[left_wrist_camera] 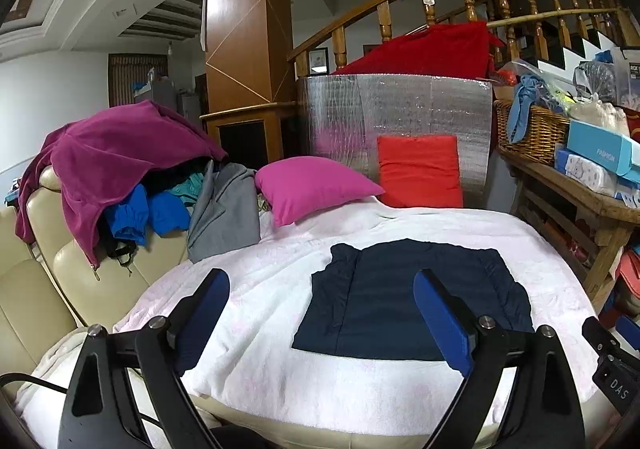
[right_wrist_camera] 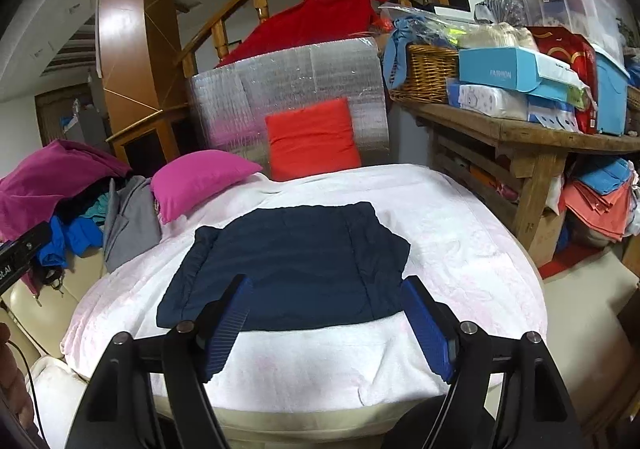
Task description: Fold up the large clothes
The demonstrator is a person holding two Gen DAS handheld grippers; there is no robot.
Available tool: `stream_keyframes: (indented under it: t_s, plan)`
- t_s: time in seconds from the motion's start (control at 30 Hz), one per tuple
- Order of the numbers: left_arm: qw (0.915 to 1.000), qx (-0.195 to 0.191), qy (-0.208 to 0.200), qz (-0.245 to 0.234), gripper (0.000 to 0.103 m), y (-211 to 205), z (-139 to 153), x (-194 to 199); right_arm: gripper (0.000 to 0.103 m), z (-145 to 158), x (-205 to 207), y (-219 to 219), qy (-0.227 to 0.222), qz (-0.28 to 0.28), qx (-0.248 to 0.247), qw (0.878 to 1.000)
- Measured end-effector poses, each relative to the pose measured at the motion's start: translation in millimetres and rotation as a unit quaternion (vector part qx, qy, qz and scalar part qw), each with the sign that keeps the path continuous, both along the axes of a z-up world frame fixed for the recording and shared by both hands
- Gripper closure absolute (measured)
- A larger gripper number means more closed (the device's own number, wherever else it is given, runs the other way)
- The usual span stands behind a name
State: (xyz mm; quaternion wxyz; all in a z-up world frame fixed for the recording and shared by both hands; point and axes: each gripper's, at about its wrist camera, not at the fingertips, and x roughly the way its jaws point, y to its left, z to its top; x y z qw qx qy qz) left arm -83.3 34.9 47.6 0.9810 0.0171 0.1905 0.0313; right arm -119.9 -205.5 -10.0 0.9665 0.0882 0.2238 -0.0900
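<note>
Nearest the cameras, the left gripper [left_wrist_camera: 322,313] and right gripper [right_wrist_camera: 328,313] both hover with jaws spread wide, grasping nothing. Just ahead of them, a folded navy garment [left_wrist_camera: 416,297] [right_wrist_camera: 288,265] lies flat near the front edge of the white blanket [left_wrist_camera: 260,313], untouched. Farther back, at the blanket's rear edge, lie a pink pillow [left_wrist_camera: 312,185] and a red cushion [left_wrist_camera: 420,169]; clothes pile [left_wrist_camera: 132,177] at the left.

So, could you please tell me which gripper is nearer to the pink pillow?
Left. The left gripper hovers open over the blanket's left side, toward the pink pillow; the right gripper, also open, hovers farther right, over the navy garment's near edge.
</note>
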Motion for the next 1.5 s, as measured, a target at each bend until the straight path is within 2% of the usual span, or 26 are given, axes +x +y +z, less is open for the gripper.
stream_keyframes:
  t_s: [1.3, 1.5]
  plan:
    - [1.0000, 0.001, 0.001, 0.001, 0.009, 4.6, -1.5, -0.8, 0.023, -11.9, 8.8, 1.7, 0.010, 0.002, 0.012, 1.000]
    - [1.0000, 0.001, 0.000, 0.002, 0.009, 5.0, -1.3, -1.1, 0.023, -9.9, 5.2, 2.3, -0.002, -0.001, 0.011, 1.000]
